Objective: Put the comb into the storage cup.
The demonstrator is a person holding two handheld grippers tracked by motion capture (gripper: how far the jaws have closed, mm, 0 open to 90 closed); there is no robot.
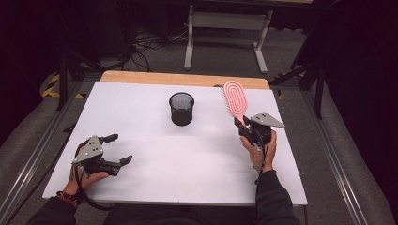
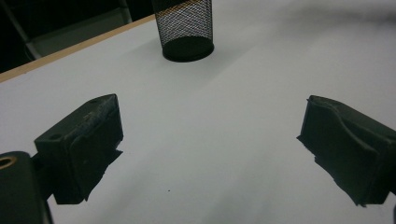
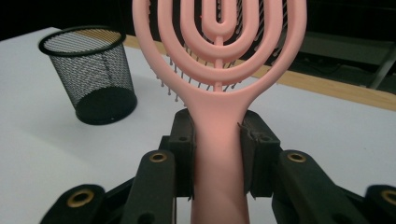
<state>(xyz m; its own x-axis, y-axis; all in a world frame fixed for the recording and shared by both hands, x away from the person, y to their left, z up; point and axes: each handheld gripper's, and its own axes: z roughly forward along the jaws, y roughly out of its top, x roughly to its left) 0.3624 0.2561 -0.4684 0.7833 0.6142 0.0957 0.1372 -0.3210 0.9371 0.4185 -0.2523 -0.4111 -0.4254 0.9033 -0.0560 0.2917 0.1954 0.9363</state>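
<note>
Pink hairbrush (image 3: 218, 121) clamped, right gripper (image 3: 218, 154)

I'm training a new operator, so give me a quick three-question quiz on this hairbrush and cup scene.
1. True or false: the right gripper is shut on the handle of the pink hairbrush.
2. What lies between the fingers of the left gripper? A) the brush B) nothing C) the cup
3. Is the black mesh cup upright or tipped over on the white table?

Key: 1 true; 2 B; 3 upright, with nothing seen inside it.
</note>
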